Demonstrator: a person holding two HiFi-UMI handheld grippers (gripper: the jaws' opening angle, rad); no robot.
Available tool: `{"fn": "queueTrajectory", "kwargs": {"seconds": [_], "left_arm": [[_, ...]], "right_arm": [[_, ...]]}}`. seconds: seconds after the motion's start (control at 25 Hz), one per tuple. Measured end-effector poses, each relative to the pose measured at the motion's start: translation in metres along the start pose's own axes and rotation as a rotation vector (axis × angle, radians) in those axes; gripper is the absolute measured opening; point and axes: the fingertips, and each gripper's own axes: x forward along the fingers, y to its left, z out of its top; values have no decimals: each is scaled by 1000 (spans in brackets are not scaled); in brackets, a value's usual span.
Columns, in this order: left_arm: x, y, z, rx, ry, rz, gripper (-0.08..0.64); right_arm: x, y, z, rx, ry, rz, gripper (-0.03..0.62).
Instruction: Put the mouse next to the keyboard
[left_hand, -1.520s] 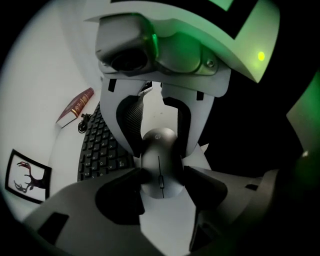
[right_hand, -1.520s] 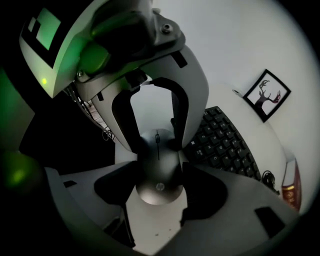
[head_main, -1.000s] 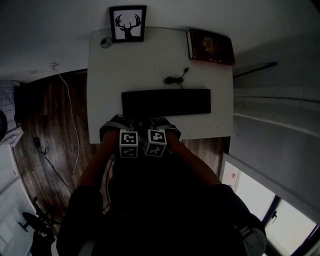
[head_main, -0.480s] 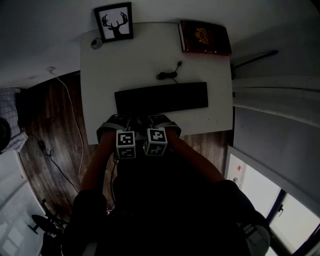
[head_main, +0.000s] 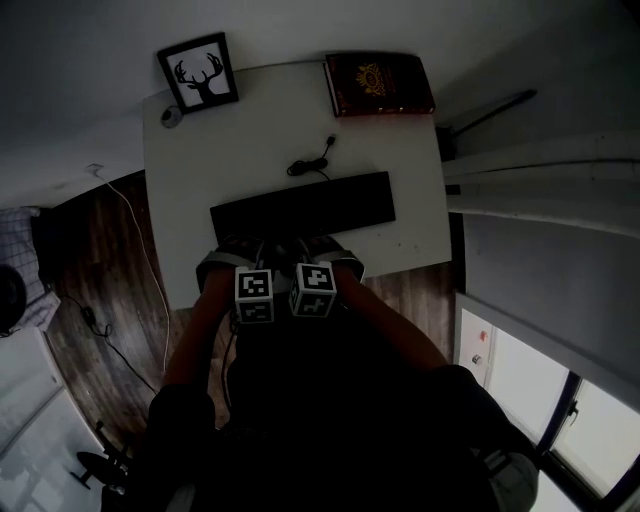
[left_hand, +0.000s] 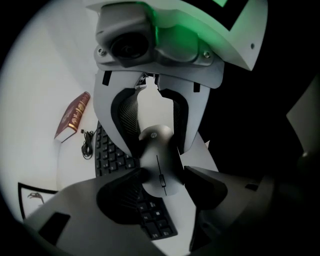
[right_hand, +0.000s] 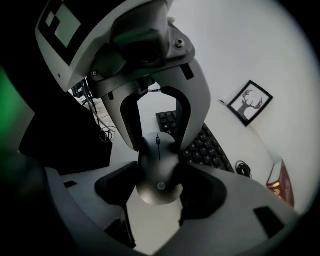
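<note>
A grey mouse (left_hand: 159, 161) hangs above the desk's front edge, gripped from both ends. My left gripper (left_hand: 162, 183) is shut on its scroll-wheel end. My right gripper (right_hand: 159, 186) is shut on its logo end, the mouse (right_hand: 158, 169) lying between its dark jaws. In the head view the left gripper (head_main: 254, 296) and right gripper (head_main: 313, 290) sit side by side just short of the black keyboard (head_main: 302, 206), and the mouse is hidden there. The keyboard (left_hand: 114, 159) lies beyond and below the mouse.
The white desk (head_main: 185, 200) carries a dark red book (head_main: 378, 85) at the back right, a framed deer picture (head_main: 198, 72) at the back left, a small round object (head_main: 171, 117) and a coiled black cable (head_main: 310, 163). Wooden floor with cables lies to the left.
The head view has swung, so the desk sits further left and tilted in it. Both grippers stay together at the desk's front edge, as before.
</note>
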Motion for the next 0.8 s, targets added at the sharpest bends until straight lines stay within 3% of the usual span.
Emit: {"fn": "queueTrajectory", "kwargs": {"seconds": [0.8], "left_arm": [[21,54,111,195,-14,-4,270]], "right_arm": [[-63,-41,-103,139,29,-133,288]]}}
